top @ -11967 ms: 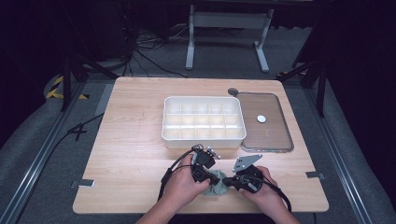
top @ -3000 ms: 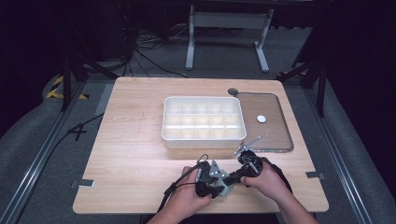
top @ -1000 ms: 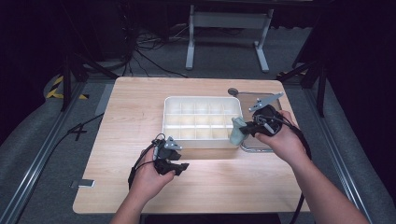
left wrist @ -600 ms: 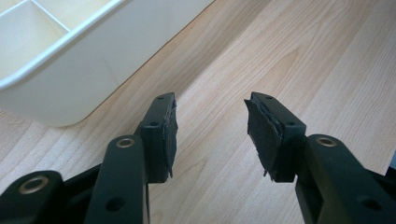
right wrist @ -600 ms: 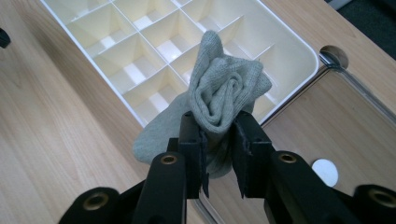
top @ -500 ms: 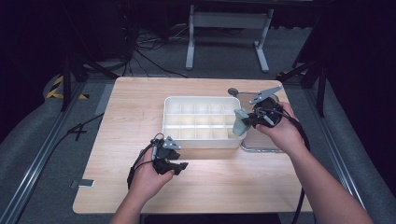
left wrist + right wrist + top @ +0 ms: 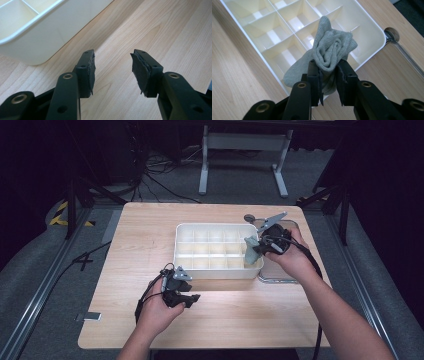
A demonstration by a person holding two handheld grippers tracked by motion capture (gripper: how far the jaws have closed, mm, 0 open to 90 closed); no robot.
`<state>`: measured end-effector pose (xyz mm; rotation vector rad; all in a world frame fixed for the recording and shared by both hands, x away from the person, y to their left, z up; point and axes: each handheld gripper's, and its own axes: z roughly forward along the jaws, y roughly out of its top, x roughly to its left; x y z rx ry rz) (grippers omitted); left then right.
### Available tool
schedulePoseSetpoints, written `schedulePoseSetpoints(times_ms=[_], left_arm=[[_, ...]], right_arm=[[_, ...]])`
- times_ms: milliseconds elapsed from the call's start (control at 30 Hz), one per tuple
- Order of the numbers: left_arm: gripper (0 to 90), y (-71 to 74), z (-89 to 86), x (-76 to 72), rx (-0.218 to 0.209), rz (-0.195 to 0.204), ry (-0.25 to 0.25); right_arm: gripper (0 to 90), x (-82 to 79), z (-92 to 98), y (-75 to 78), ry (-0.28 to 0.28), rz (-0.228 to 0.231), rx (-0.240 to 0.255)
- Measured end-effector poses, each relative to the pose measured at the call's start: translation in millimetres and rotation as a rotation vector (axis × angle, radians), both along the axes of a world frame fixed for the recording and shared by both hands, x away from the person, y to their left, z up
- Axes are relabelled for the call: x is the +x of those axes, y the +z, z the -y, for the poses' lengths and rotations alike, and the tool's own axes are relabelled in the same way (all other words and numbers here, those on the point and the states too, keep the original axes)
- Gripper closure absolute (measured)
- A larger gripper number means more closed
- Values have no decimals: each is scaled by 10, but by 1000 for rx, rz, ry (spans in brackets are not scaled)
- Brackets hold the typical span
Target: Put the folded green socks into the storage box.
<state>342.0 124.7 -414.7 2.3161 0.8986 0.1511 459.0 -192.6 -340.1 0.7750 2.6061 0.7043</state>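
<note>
The pale wooden tabletop [image 7: 130,270] carried a white plastic divided organiser tray [image 7: 200,270], and just beside its right end lay a clear flat lid [image 7: 280,272]. The rolled grey sock [image 7: 332,52] was held clamped between the jaws of the right gripper [image 7: 329,75], above the right end of the tray and over its near corner compartments. The left gripper [image 7: 112,71] was held with its jaws wide apart and nothing between them, over bare wood just in front of the tray's near wall.

The step in hand was judged to be the placing of the sock in a compartment. It would best be done by the roll being centred over one cell, lowered until seated between the dividers, and only then let go, so that it would not unroll or straddle a wall. The tray could be steadied by the free gripper if it slid.

Which exact compartment lay under the sock could not be told. The lid was partly hidden by the right hand [image 7: 295,260], and a small round object [image 7: 249,218] at the tray's far corner was too small to be identified.
</note>
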Motion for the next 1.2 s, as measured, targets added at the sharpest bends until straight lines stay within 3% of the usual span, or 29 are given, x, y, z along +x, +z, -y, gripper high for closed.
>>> schedulePoseSetpoints(times_ms=[333, 733, 1100, 1200], left_arm=[[536, -9, -55, -37, 1, -10, 27], [535, -16, -78, -57, 5, -5, 23], [534, -34, -46, -58, 17, -7, 5], [534, -34, -38, -62, 23, -11, 2]], right_arm=[[744, 82, -101, -261, 2, -37, -88], [750, 154, -215, -523, -29, -175, -174], [756, 225, -248, -621, -59, -257, -202], [760, 238, -285, -672, -70, -267, -241]])
